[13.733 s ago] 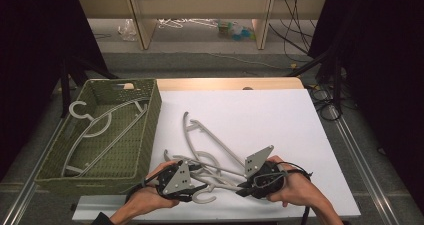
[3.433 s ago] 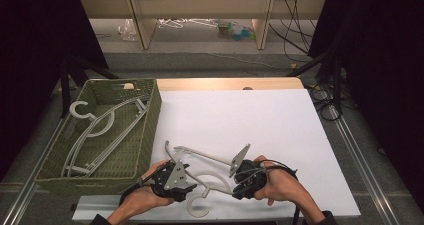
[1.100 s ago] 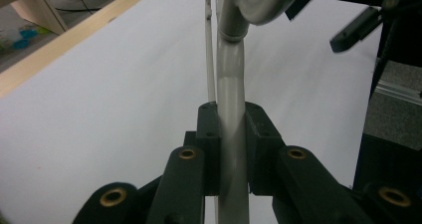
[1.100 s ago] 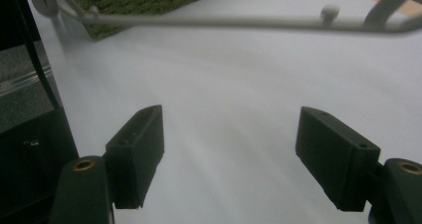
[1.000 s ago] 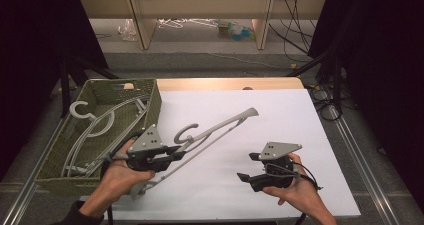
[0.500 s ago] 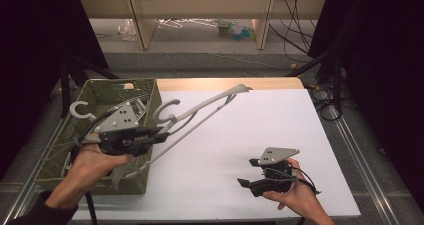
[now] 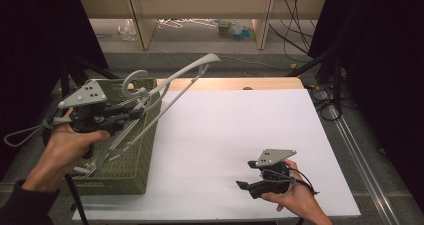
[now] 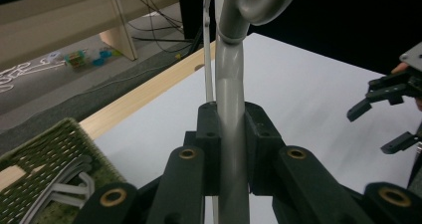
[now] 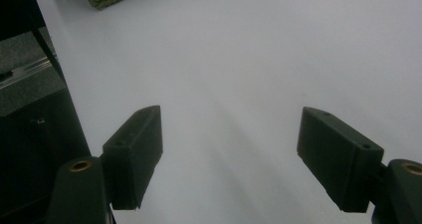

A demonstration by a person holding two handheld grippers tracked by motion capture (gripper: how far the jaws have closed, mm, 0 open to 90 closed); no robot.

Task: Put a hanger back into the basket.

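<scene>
The left gripper is held up over the green woven basket at the table's left edge, its jaws pinching the grey bar of a plastic clothes hanger. The hanger slants up and to the right, its hook curling just above the gripper. More grey hangers lie in the basket, though how many is hard to tell. The right gripper rests low on the white tabletop, well apart, jaws spread with nothing between them.
</scene>
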